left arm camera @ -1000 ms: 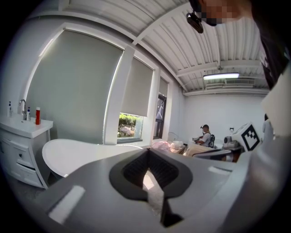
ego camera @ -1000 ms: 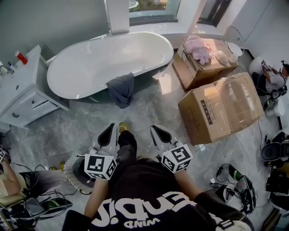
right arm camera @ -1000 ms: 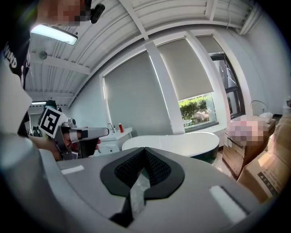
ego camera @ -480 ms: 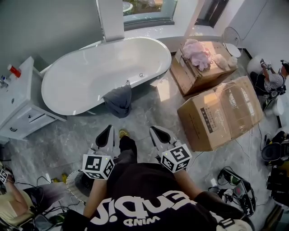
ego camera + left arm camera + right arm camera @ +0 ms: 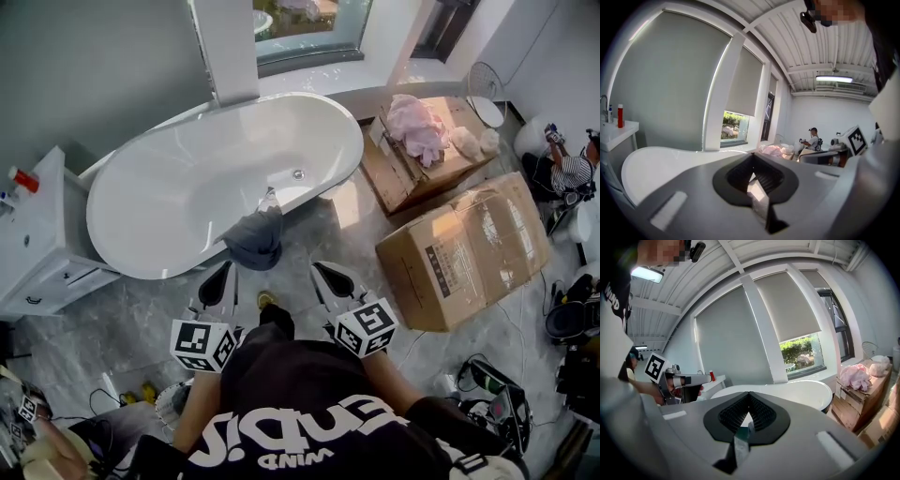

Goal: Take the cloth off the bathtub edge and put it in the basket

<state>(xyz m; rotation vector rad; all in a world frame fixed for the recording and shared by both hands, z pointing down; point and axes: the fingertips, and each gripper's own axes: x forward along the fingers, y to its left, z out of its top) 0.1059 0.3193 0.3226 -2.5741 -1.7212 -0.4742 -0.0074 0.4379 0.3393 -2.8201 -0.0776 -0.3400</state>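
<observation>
A dark grey cloth (image 5: pixel 255 240) hangs over the near rim of the white bathtub (image 5: pixel 169 187), its lower end down the tub's outer side. My left gripper (image 5: pixel 223 276) and right gripper (image 5: pixel 329 275) are held side by side in front of my body, both pointing at the tub, just short of the cloth. Each is shut with nothing between its fingers. The left gripper view has the shut left gripper (image 5: pixel 752 158) above the tub rim (image 5: pixel 656 161). In the right gripper view the tub (image 5: pixel 787 391) lies beyond the shut right gripper (image 5: pixel 749 397). A round basket (image 5: pixel 172 401) shows partly under my left arm.
Two cardboard boxes (image 5: pixel 464 248) (image 5: pixel 412 164) stand right of the tub, the far one with pink fabric (image 5: pixel 418 122) on it. A white cabinet (image 5: pixel 33 248) is at the left. Cables and gear (image 5: pixel 487 384) lie on the floor at right. A seated person (image 5: pixel 567 169) is at the far right.
The tub and the cloth have come nearer to the grippers and lower in the head view. Both grippers keep their place in front of my body and stay shut.
</observation>
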